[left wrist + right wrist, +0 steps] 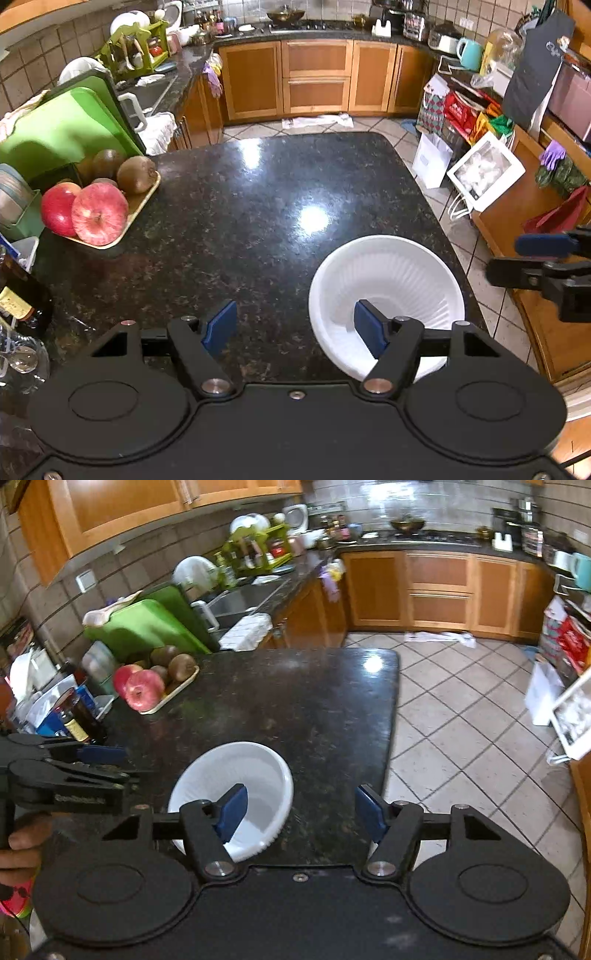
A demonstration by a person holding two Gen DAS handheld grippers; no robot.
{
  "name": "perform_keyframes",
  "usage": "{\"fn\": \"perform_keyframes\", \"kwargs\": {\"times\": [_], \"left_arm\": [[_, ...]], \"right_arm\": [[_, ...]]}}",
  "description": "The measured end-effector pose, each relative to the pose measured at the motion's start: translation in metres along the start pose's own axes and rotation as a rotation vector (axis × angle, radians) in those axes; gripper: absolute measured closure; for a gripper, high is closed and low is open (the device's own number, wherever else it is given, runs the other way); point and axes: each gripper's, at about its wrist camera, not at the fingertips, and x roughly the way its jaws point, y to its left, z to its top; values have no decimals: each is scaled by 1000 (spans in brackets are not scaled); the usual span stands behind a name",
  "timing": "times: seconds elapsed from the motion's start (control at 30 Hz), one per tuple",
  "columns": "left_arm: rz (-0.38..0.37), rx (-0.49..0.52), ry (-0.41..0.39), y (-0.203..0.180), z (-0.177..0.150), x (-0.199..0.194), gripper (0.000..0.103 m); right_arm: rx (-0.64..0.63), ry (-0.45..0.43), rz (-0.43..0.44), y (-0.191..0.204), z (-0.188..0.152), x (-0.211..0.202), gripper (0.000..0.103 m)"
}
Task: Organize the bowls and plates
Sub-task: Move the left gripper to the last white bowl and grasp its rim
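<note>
A white ribbed bowl [399, 284] [255, 775] stands upright and empty on the dark granite counter [236, 229], near its right edge. My left gripper [295, 328] hovers at the bowl's left side. Its right blue pad [369, 332] is over the bowl's inside and its left pad is over bare counter; neither pad presses the rim. My right gripper [301, 812] straddles the bowl's right rim the same way, with its left pad [232, 812] over the inside. Both are open. Each gripper also shows from the side in the other's view: the right gripper [517, 258] and the left gripper [110, 764].
A tray [142, 206] of apples and kiwis sits at the counter's left, with a green cutting board [66, 125] behind it and a dark bottle [22, 295] nearer me. A green dish rack [129, 51] with plates stands by the sink. Tiled floor [461, 720] lies beyond the counter's right edge.
</note>
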Motion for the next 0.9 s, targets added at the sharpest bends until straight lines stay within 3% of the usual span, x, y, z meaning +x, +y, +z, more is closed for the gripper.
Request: {"fn": "perform_keyframes", "kwargs": {"times": [0.43, 0.8, 0.9], "left_arm": [[28, -38, 89, -7, 5, 31, 47], [23, -20, 125, -13, 1, 42, 57], [36, -14, 122, -15, 0, 42, 58]], "right_arm": [[-42, 86, 21, -3, 0, 39, 40], [-113, 139, 18, -1, -7, 47, 70], [-119, 133, 23, -3, -10, 47, 74]]}}
